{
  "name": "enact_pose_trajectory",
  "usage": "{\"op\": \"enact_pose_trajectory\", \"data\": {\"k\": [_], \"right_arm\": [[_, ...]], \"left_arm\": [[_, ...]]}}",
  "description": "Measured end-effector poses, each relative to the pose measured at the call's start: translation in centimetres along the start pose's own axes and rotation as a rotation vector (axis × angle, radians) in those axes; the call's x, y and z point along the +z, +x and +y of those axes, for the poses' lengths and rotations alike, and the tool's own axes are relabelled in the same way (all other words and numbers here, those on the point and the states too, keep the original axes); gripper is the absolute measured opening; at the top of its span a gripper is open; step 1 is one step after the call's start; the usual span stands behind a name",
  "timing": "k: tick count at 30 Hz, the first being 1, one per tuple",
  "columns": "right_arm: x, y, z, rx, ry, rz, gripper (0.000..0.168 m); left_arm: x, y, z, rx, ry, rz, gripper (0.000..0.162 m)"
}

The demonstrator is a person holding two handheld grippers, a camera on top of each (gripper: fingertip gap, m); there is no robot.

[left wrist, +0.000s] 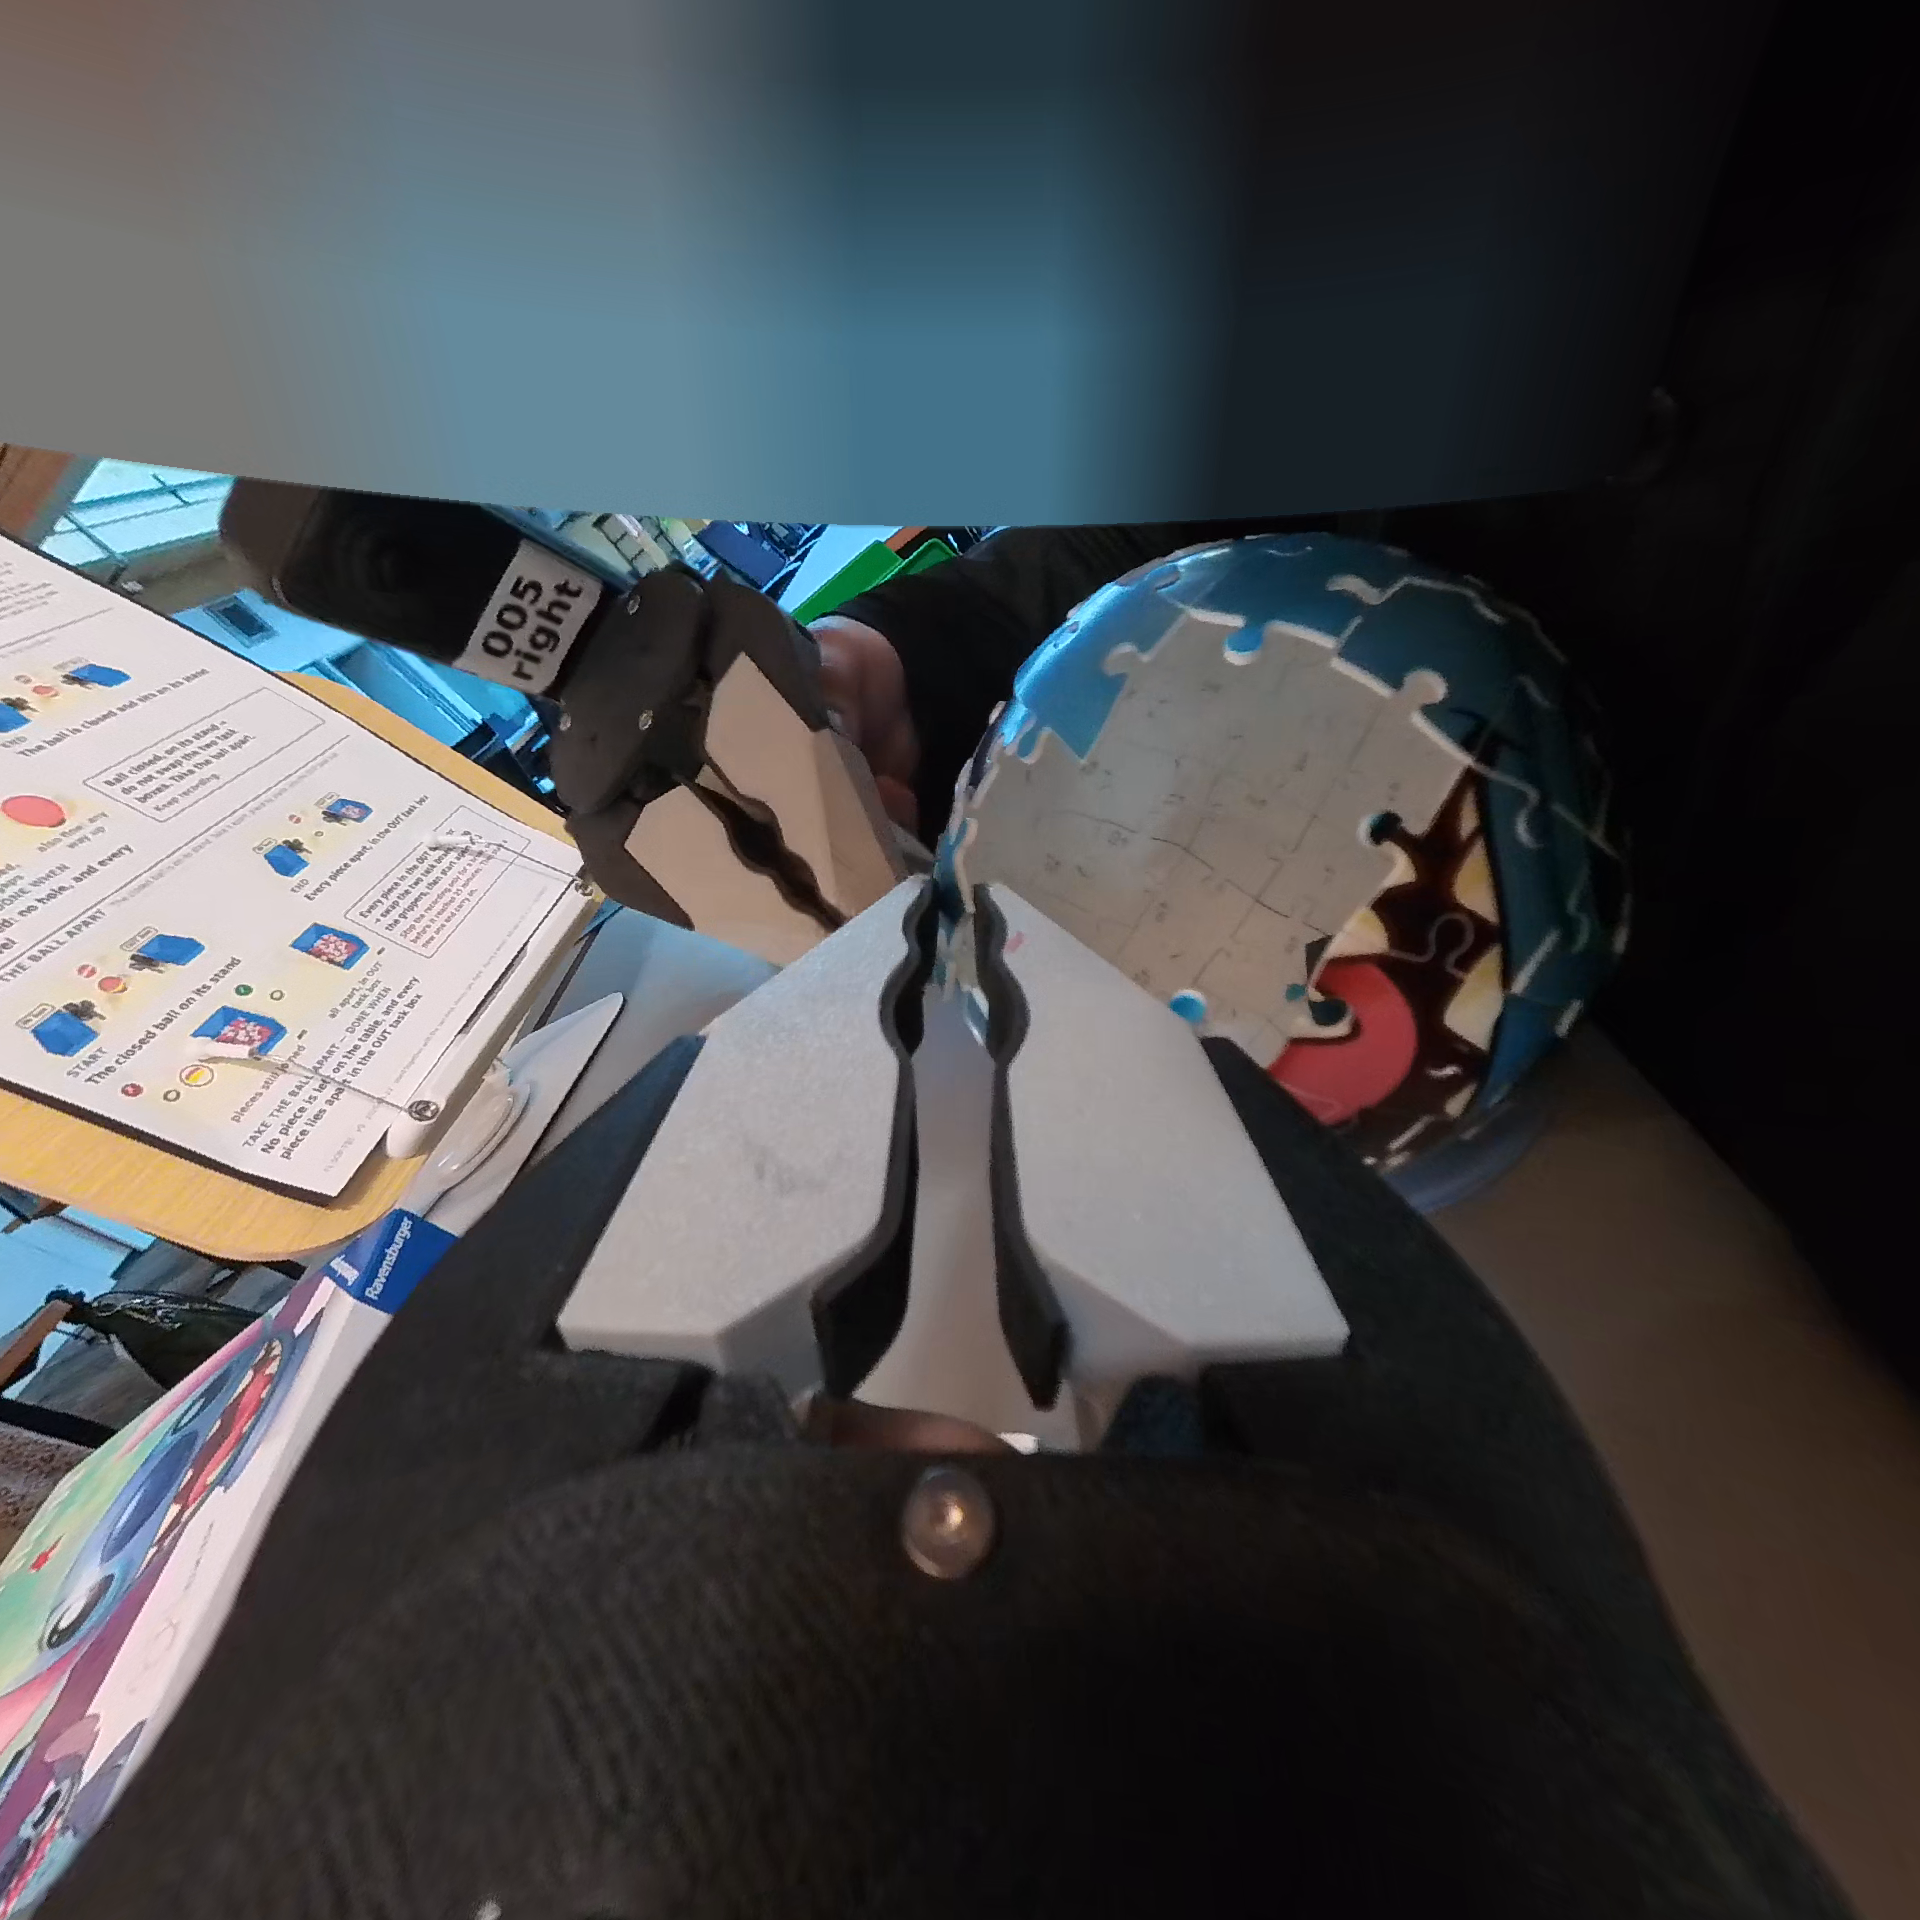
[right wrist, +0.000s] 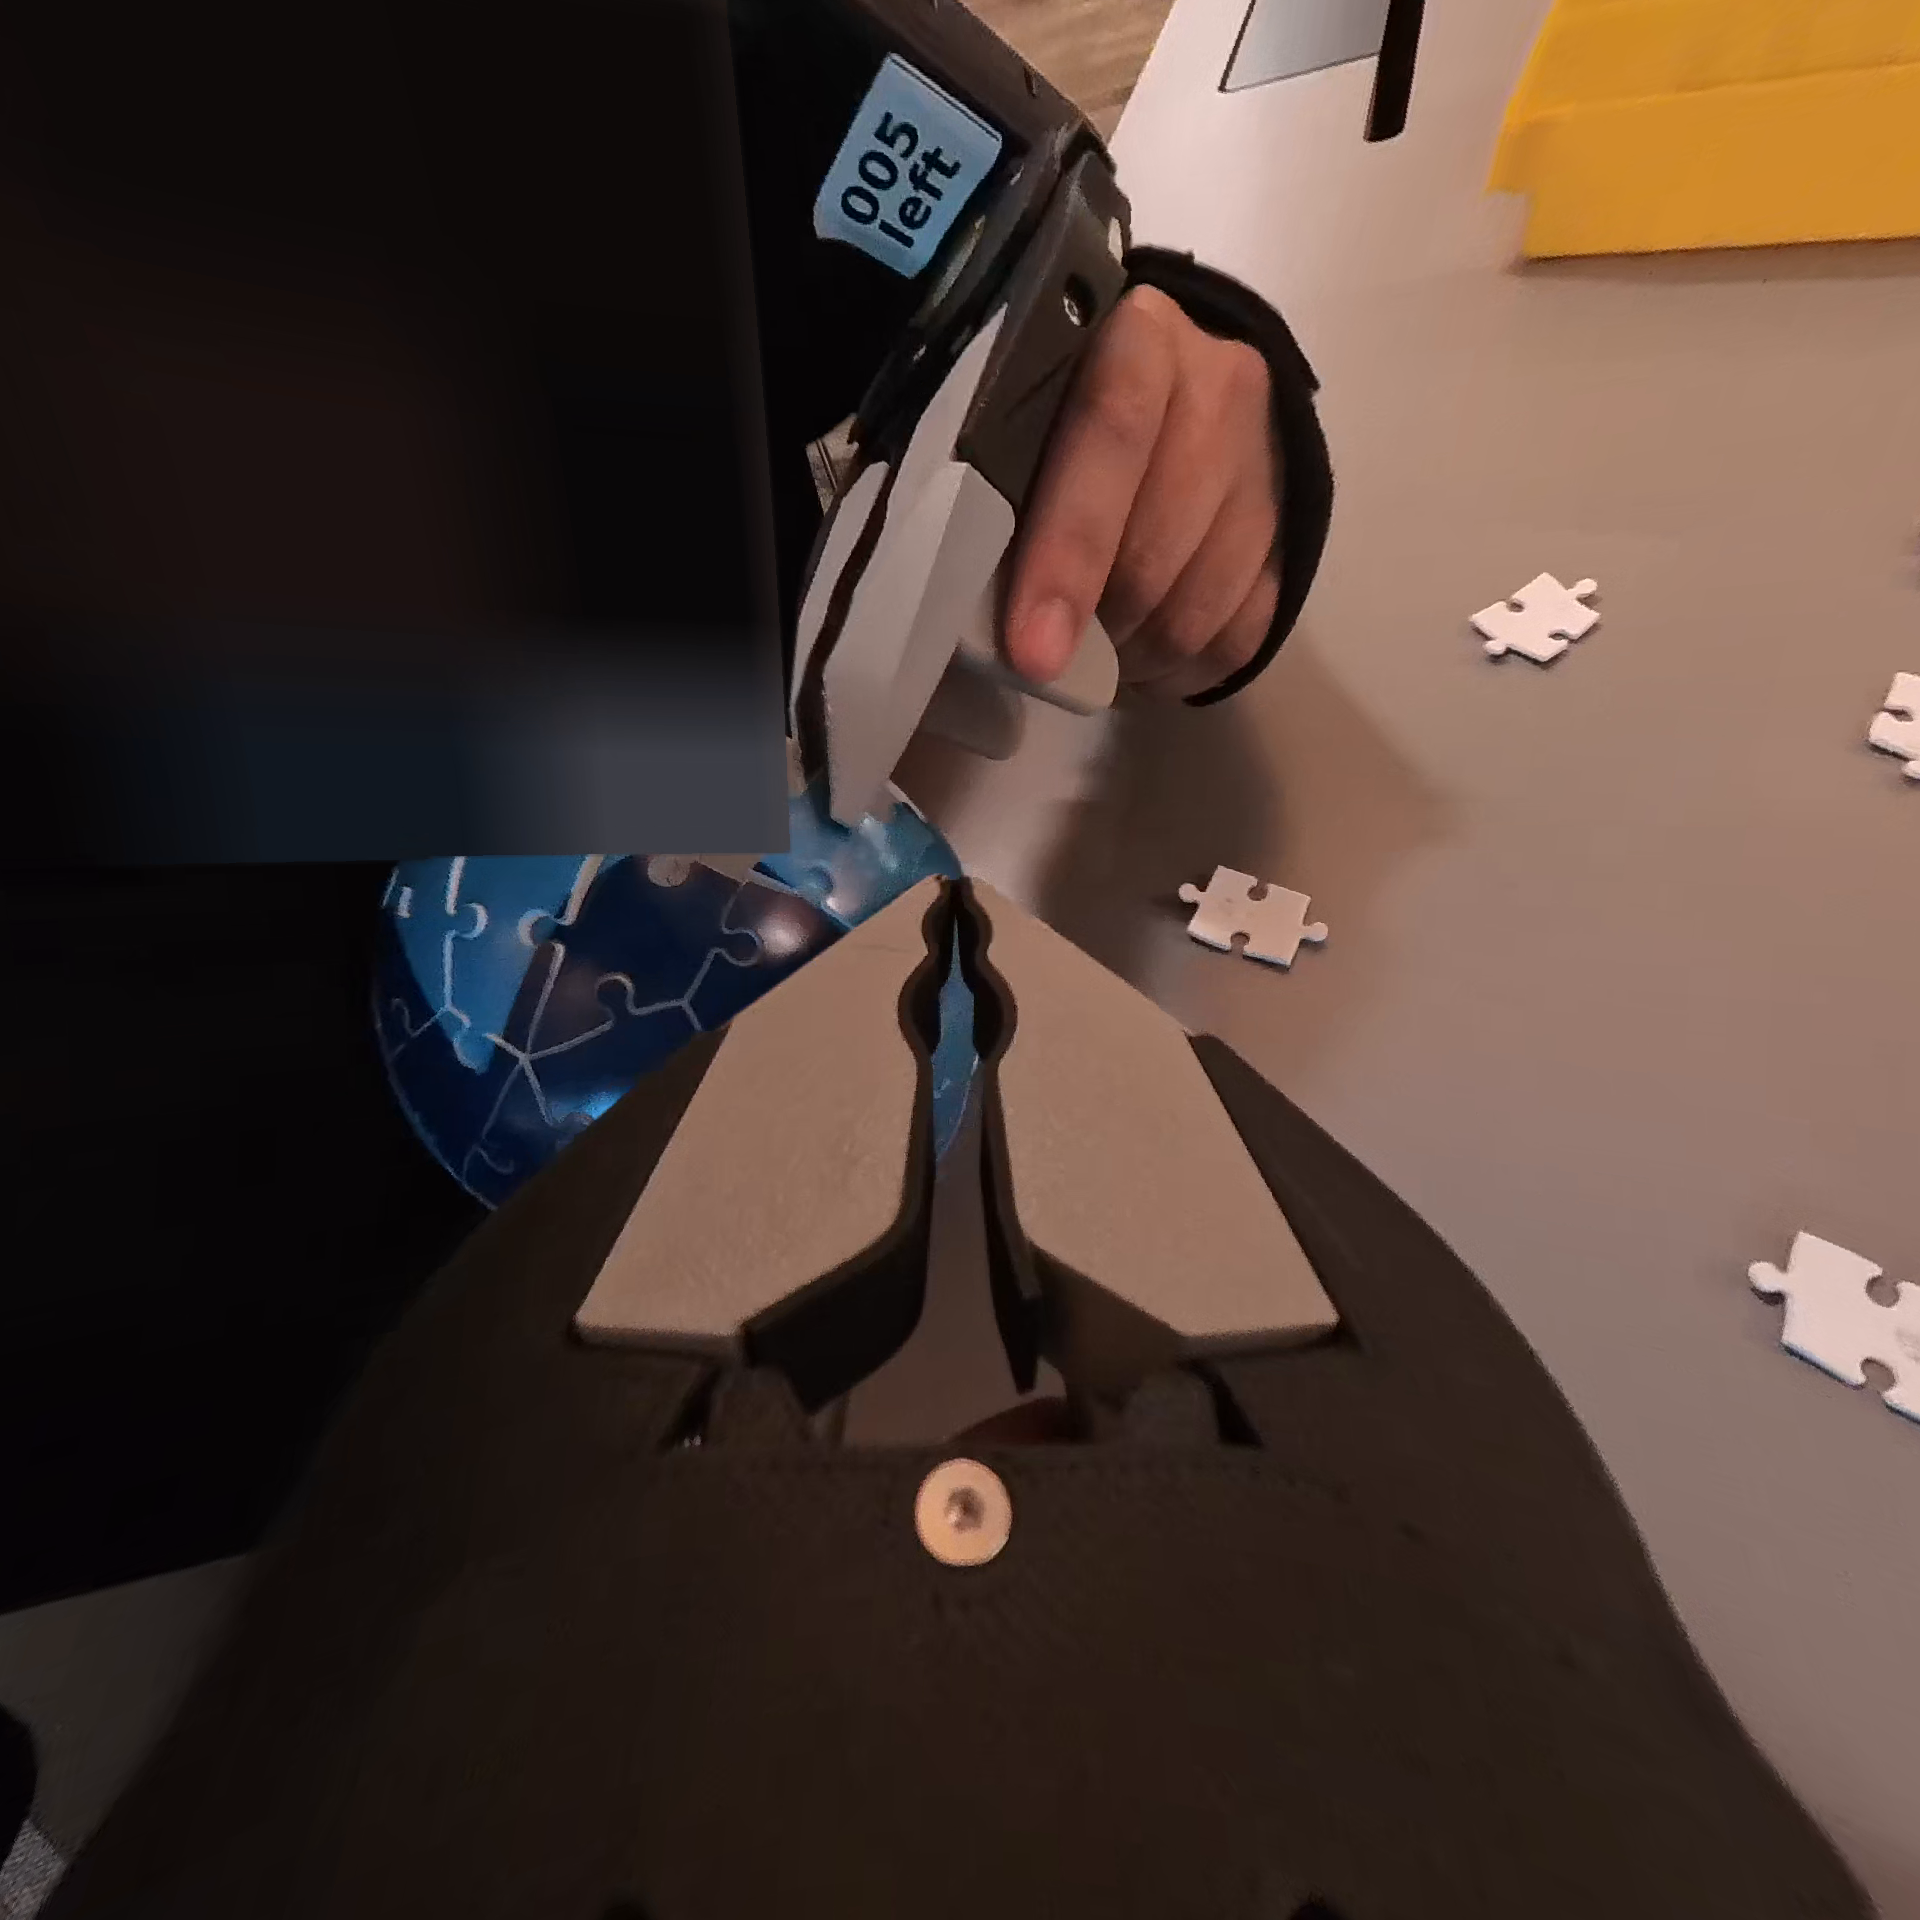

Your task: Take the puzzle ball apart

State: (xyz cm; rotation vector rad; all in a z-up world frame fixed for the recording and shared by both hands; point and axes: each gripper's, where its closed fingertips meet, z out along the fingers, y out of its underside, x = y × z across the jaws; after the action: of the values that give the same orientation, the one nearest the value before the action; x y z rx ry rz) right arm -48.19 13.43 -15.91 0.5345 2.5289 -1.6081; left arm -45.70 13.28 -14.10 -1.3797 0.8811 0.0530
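Observation:
The puzzle ball [left wrist: 1299, 862] is blue with a cartoon mouth. A wide hole shows its white inside. It stands on the table at the right of the left wrist view. My left gripper [left wrist: 951, 909] is shut on the ball's jagged rim at the left edge of the hole. My right gripper [left wrist: 821, 904] comes in from the left, its jaws together and its tip hidden behind my left finger. In the right wrist view my right gripper [right wrist: 958, 891] is shut at the upper edge of the ball [right wrist: 582, 997], with nothing visible between the tips. The left gripper [right wrist: 852, 800] bites the rim just above.
Several loose white puzzle pieces [right wrist: 1252, 920] lie face down on the grey table [right wrist: 1558, 1039] to the right. A yellow bin [right wrist: 1714, 135] stands at the far right. An instruction sheet [left wrist: 260, 883] on a wooden board and the puzzle box [left wrist: 208, 1455] are at the left. My left and right fingertips are right by each other.

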Motion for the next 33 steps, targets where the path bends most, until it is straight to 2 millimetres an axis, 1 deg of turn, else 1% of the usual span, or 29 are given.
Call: {"op": "enact_pose_trajectory", "data": {"k": [3, 8, 13, 14, 15, 16, 19, 26, 32, 33], "right_arm": [[-0.14, -0.7, -0.67, 0.008, 0.037, -0.041, 0.0], [-0.21, -0.44, -0.21, 0.01, 0.022, -0.024, 0.0], [-0.16, -0.33, -0.08, 0.004, 0.015, -0.016, 0.0], [-0.17, -0.33, -0.11, 0.005, 0.017, -0.017, 0.0], [-0.2, -0.35, -0.17, 0.004, 0.02, -0.017, 0.0], [-0.24, -0.36, -0.21, 0.003, 0.022, -0.017, 0.0], [-0.32, -0.36, -0.28, 0.002, 0.025, -0.016, 0.0], [-0.25, -0.34, -0.29, 0.008, 0.029, -0.023, 0.0], [-0.17, -0.62, -0.29, -0.002, 0.021, -0.028, 0.0], [-0.16, -0.63, -0.28, -0.001, 0.022, -0.03, 0.0]], "left_arm": [[-0.06, 0.03, 0.0, -0.004, 0.002, -0.002, 0.004], [-0.16, 0.14, -0.06, -0.01, 0.008, 0.005, 0.005], [-0.64, -0.04, -0.63, -0.076, 0.037, 0.044, 0.02], [-0.72, -0.07, -0.71, -0.086, 0.043, 0.052, 0.016], [-0.76, -0.02, -0.71, -0.093, 0.046, 0.059, 0.004], [-0.72, 0.04, -0.67, -0.094, 0.047, 0.06, 0.002], [-0.44, 0.39, -0.57, -0.075, 0.038, 0.068, 0.003], [-0.39, 0.14, -0.65, -0.078, 0.04, 0.055, 0.002], [-0.15, -0.05, -0.49, -0.068, 0.022, 0.043, 0.013], [-0.1, 0.0, -0.42, -0.07, 0.018, 0.046, 0.008]]}}
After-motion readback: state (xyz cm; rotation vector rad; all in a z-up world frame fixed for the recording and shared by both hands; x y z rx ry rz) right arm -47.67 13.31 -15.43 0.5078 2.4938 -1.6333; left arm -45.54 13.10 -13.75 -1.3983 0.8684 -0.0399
